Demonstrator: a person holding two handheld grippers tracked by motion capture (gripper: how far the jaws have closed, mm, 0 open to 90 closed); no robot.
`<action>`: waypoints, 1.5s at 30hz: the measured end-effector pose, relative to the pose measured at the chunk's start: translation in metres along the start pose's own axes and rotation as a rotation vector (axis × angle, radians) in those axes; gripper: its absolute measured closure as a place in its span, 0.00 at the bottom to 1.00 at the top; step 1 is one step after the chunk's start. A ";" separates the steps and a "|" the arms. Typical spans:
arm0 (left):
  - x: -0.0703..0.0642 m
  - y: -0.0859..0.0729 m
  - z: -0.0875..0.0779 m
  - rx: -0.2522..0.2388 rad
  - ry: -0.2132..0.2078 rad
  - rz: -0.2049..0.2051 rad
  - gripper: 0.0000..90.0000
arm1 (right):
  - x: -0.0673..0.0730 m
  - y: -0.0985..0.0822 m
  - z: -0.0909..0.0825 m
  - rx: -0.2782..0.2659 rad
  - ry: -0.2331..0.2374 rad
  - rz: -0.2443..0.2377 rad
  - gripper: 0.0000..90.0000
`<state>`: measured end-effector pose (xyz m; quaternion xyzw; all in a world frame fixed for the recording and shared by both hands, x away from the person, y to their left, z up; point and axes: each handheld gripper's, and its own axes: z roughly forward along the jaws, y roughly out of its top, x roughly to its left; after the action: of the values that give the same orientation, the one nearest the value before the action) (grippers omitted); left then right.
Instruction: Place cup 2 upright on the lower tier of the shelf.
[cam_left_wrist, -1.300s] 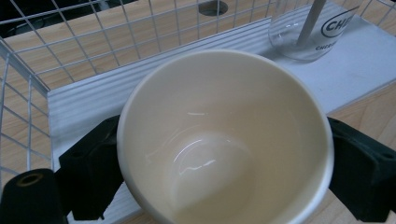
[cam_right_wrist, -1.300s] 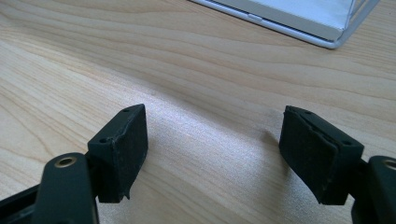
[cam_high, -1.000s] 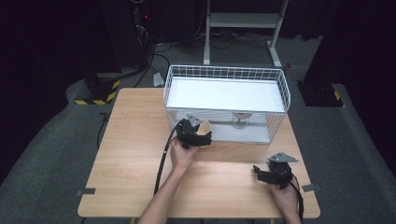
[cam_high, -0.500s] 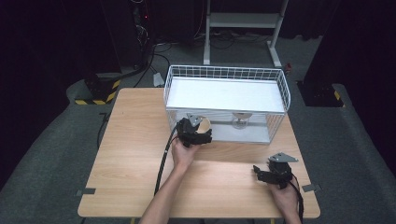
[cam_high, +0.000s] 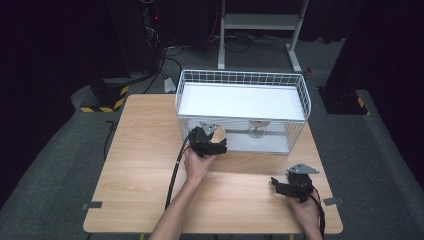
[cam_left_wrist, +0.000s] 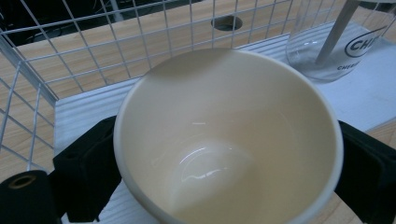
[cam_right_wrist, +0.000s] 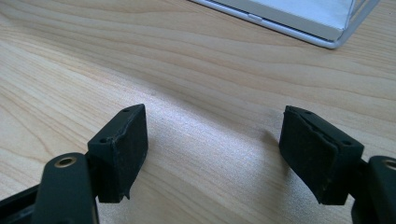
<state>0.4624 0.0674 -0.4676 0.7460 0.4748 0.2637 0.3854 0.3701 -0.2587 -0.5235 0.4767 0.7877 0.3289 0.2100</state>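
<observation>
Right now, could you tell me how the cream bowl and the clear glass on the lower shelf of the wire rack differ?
The cream bowl is opaque, while the clear glass is see-through and bears dark lettering. The bowl is wide with a flaring wall; the glass looks narrower. The bowl sits between the jaws of the left gripper, which have just been opening; the glass stands free beside it. Both rest upright on the rack's white lower shelf.

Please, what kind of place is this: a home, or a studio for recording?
Probably a recording studio or lab, not a home: dark curtains surround one wooden table, a white wire rack stands on it, cables run over the grey floor, and hazard-striped tape marks a floor plate.
</observation>
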 end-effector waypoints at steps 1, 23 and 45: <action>-0.001 0.000 0.001 0.001 -0.002 -0.009 0.08 | 0.000 0.000 0.000 0.000 0.000 -0.001 0.26; -0.001 -0.013 -0.002 0.065 -0.008 0.012 0.11 | 0.000 0.000 0.000 0.000 0.000 0.000 0.26; 0.001 -0.028 -0.004 0.087 0.009 0.012 0.25 | 0.000 0.000 0.000 0.000 0.000 0.000 0.26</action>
<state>0.4458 0.0763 -0.4880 0.7635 0.4831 0.2486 0.3490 0.3701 -0.2587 -0.5236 0.4767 0.7877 0.3289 0.2101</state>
